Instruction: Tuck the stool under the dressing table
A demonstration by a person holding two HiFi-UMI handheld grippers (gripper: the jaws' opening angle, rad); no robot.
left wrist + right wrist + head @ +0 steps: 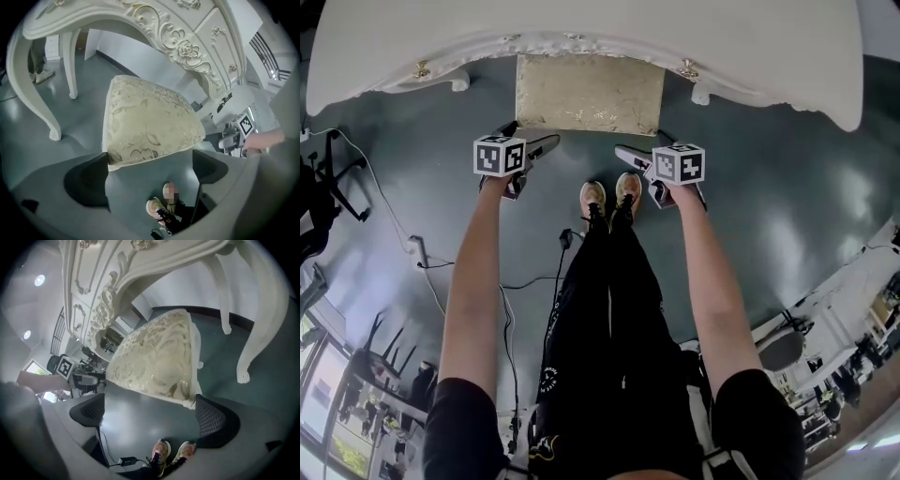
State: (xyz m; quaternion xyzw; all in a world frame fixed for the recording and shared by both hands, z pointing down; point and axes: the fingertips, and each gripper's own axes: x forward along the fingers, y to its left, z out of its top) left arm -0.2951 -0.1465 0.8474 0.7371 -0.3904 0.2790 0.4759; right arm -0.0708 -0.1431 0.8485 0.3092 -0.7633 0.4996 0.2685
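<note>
The person's black trousers [609, 309] and bare forearms fill the foreground, with both shoes [609, 195] planted on the grey floor [769, 206]. The left tool [542, 148] and the right tool [628, 157] each have their jaws spread apart with nothing between them. Both hover just in front of the stool's front corners. The gold-cushioned stool [589, 94] stands between the legs of the white dressing table [581, 28], its far part under the tabletop and its front edge sticking out.
</note>
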